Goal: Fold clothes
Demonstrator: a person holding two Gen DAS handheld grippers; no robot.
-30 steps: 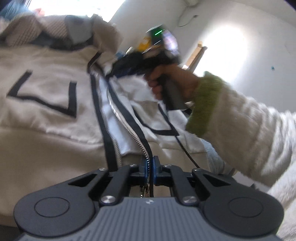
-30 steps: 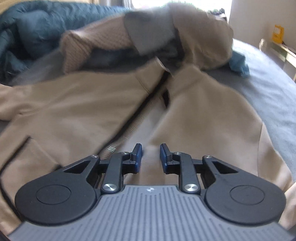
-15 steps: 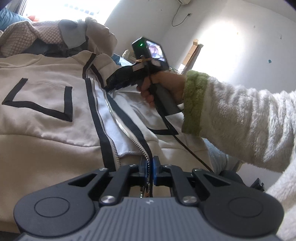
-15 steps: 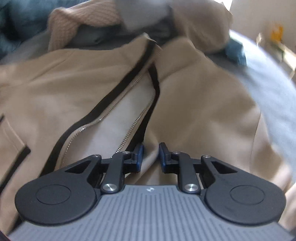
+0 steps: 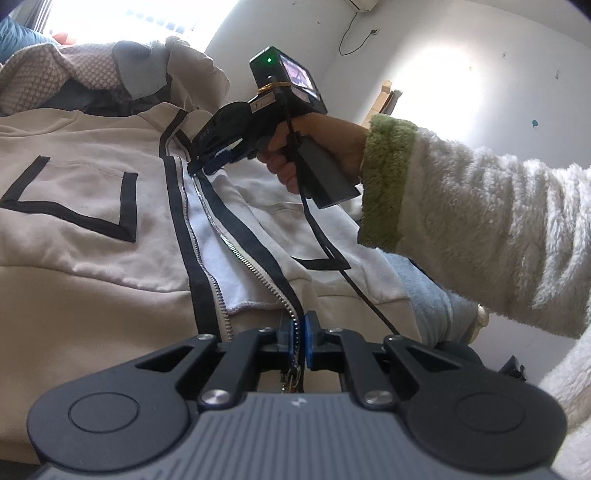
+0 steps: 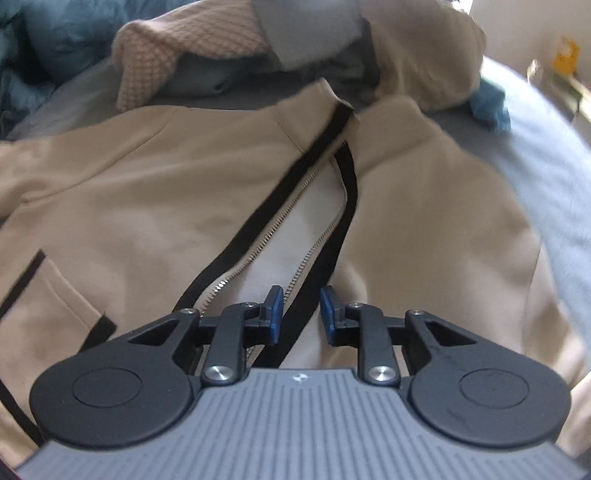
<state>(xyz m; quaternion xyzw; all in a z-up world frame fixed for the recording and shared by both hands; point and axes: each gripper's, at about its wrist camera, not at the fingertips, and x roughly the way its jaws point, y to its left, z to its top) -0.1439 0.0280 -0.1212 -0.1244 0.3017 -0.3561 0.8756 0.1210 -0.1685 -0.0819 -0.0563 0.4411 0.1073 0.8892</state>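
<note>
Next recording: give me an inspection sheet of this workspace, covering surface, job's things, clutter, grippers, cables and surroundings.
Surface: grey bedding.
Job's things: beige zip jacket lying front up, zipper open.
Clutter: knitted garment, blue quilt piled behind.
Grippers: left hand-held gripper shut on the zipper's bottom end; right hand-held gripper open astride the black zipper trim, jaws just opening.
Cables: black cord hanging from the right handle.
Surroundings: white wall, bright window.

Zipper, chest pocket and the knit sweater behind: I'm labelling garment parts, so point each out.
zipper (image 5: 236, 254), left wrist view, on the right-hand row of teeth.
chest pocket (image 5: 79, 192), left wrist view, mid-panel.
knit sweater (image 6: 192, 48), right wrist view, on its waffle weave.
</note>
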